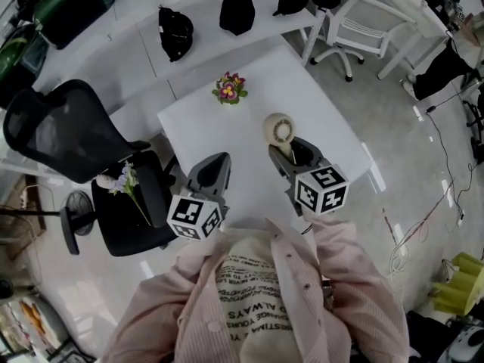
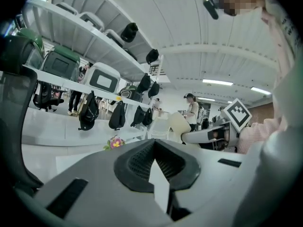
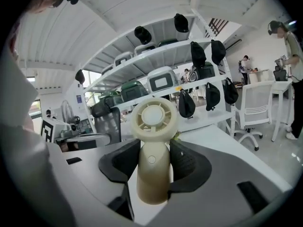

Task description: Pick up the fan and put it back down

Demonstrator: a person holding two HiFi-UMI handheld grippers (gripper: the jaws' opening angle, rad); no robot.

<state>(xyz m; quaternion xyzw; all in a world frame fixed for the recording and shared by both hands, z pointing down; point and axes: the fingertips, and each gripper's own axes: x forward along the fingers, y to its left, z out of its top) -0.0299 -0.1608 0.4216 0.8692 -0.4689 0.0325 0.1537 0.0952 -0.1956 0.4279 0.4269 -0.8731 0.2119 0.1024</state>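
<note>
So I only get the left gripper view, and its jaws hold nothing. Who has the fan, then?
Observer: The right gripper does. Its jaws are closed on the fan by the handle.
Operator: Which way up is it?
Observer: Round head up, handle down between the jaws, as the right gripper view shows.
Operator: Anything off to the side I'm missing?
Observer: In the head view, a sprig of flowers lies on the seat of the black chair, at the person's left.
</note>
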